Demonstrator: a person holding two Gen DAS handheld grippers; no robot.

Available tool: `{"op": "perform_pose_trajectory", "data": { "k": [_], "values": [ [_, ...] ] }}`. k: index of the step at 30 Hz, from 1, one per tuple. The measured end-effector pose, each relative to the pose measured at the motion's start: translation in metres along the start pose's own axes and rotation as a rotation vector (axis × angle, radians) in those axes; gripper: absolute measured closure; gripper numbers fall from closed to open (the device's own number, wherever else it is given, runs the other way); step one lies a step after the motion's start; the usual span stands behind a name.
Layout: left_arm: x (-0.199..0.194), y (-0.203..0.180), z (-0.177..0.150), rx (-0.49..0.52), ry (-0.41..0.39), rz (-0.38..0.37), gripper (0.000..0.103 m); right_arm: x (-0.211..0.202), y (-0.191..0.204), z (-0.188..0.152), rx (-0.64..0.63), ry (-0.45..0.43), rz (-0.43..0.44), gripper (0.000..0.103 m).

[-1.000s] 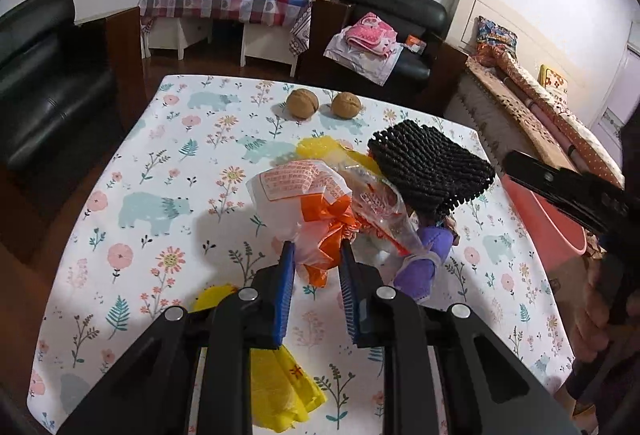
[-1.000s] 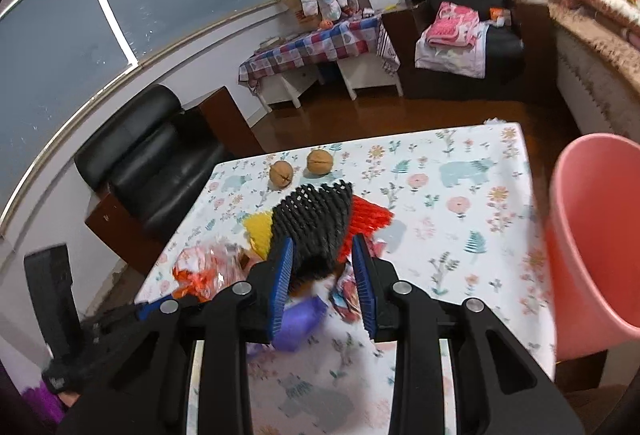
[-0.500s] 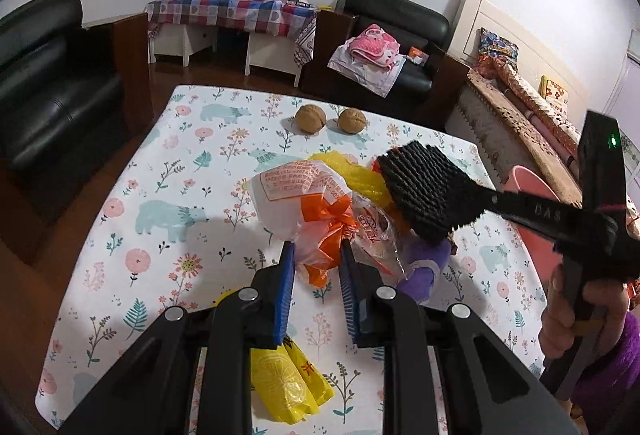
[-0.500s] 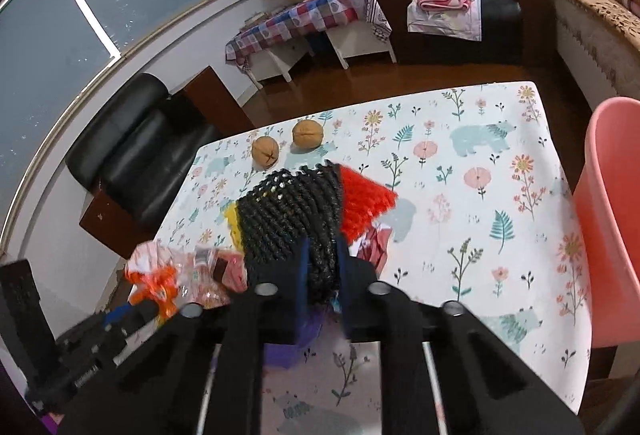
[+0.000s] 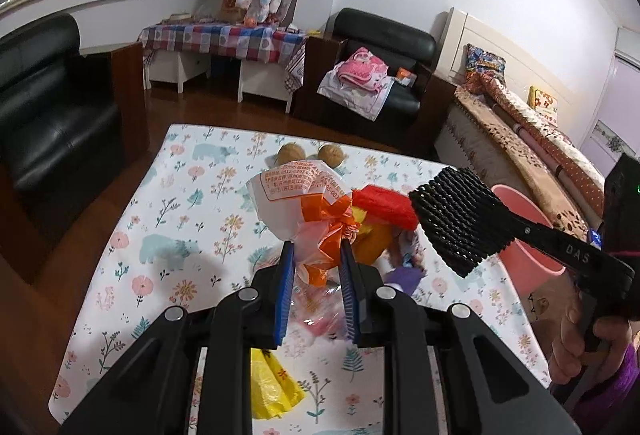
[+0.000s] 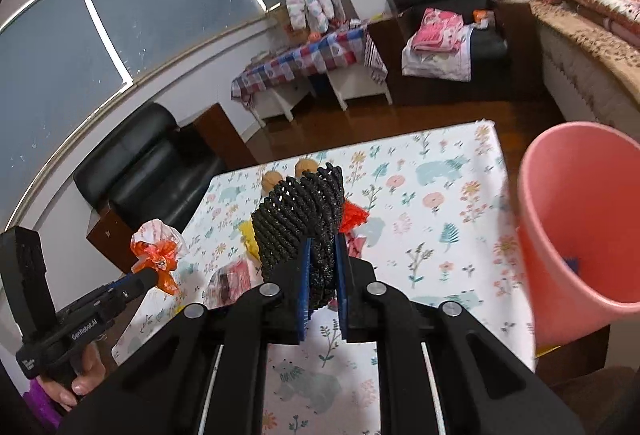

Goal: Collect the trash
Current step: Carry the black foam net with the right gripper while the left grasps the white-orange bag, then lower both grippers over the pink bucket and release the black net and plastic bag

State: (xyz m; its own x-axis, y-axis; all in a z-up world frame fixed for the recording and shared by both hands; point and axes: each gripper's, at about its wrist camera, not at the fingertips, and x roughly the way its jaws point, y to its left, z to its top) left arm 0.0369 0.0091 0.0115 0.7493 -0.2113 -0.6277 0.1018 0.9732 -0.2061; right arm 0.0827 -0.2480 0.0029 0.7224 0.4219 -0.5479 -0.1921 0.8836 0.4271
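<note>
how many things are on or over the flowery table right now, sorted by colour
black foam net sleeve, held in the right tool: 1
orange and white plastic bag, held in the left tool: 1
red foam net: 1
yellow plastic bag: 1
purple wrapper: 1
brown walnuts: 2
total: 7

"DAS" — right gripper (image 5: 460, 223) finger

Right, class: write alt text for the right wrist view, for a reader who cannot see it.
The right gripper is shut on a black foam net, held above a floral table. A pink bin stands at the right; at the left, the left gripper holds a white and orange bag.
</note>
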Motion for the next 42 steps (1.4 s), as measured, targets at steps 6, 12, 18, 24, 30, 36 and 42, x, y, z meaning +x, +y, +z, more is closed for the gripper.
{"op": "perform_pose_trajectory", "data": {
  "k": [6, 12, 18, 24, 30, 36, 42],
  "values": [
    [-0.010, -0.019, 0.008, 0.008, -0.028, -0.036, 0.082, -0.022, -0.008, -0.001, -0.017, -0.040, -0.046, 0.091],
    [-0.011, -0.045, 0.013, 0.044, -0.034, -0.084, 0.082, -0.041, -0.018, -0.002, -0.012, -0.075, -0.090, 0.091],
    [-0.001, -0.072, 0.017, 0.070, -0.018, -0.137, 0.082, -0.060, -0.031, 0.001, -0.011, -0.132, -0.164, 0.091],
    [0.012, -0.105, 0.022, 0.104, -0.003, -0.194, 0.082, -0.075, -0.056, 0.003, 0.016, -0.171, -0.243, 0.091],
    [0.028, -0.140, 0.028, 0.148, 0.007, -0.251, 0.082, -0.088, -0.082, 0.004, 0.045, -0.197, -0.318, 0.091],
    [0.044, -0.176, 0.029, 0.191, 0.012, -0.306, 0.082, -0.096, -0.103, 0.004, 0.066, -0.208, -0.392, 0.091],
    [0.062, -0.208, 0.028, 0.222, 0.035, -0.342, 0.082, -0.100, -0.120, 0.001, 0.082, -0.203, -0.437, 0.091]
  ]
}}
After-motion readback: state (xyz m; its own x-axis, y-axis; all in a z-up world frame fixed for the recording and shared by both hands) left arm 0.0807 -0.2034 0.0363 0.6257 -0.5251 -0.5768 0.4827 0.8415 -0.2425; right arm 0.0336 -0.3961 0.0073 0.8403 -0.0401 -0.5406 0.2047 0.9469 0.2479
